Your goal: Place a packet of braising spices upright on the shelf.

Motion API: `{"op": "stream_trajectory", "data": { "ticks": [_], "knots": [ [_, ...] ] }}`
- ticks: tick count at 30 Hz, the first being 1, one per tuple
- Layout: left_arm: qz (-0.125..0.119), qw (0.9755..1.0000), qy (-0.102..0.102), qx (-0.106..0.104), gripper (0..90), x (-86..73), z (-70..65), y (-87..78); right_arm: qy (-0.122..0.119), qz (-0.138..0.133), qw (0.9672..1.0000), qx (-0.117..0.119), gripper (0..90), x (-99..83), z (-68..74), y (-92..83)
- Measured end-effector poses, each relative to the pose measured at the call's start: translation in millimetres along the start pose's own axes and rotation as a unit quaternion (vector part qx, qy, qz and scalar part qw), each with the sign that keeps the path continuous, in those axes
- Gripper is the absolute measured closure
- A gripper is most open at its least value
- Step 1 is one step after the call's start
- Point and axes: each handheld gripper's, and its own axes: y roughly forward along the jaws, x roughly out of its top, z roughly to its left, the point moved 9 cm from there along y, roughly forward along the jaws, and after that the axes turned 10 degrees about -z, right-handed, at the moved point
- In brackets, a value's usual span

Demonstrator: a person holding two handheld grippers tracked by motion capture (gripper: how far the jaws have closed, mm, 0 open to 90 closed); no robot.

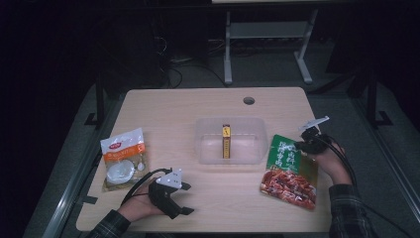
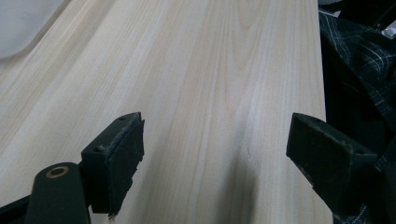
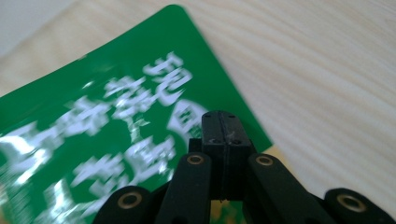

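While the right gripper [image 3: 223, 122] hangs just over the upper right corner of the green packet [image 1: 289, 169], its jaws are clenched together with nothing between them, so the step in hand looks like a reach that has not yet become a grasp. That packet lies flat near the right edge of the table [image 1: 218, 101], just beside the clear tub [image 1: 229, 140] that stands in the middle and holds an upright yellow box [image 1: 226, 141].

To do this well, the jaws would need to part before they come down, since shut tips will only skid on the glossy film. A flat pouch gives little to bite, so I would aim for the sealed top margin, slip one jaw under that edge where it lifts a little off the wood, and close firmly but squarely so the packet does not fold or swing.

Near the front left corner the left gripper [image 2: 215, 154] rests released, jaws wide over bare wood, beside the white packet [image 1: 124, 157] at the left edge.
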Motion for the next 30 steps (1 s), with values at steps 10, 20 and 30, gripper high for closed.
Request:
{"op": "stream_trajectory", "data": {
  "ticks": [10, 20, 30],
  "knots": [
    [-0.003, 1.0000, 0.005, 0.001, 18.4, 1.2, -1.2, -1.7, -0.036, -0.009, 0.9982, 0.048, 90.0, -22.5, 42.1, -45.8],
    [-0.004, 1.0000, 0.007, -0.002, 18.4, 2.4, -2.4, 1.1, -0.047, 0.004, 0.9961, 0.075, 90.0, -57.5, 68.8, -70.8],
    [-0.001, 1.0000, 0.006, -0.004, 18.4, 2.0, -2.7, 0.4, -0.037, 0.013, 0.9968, 0.070, 90.0, -76.4, 69.6, -83.8]
  ]
}}
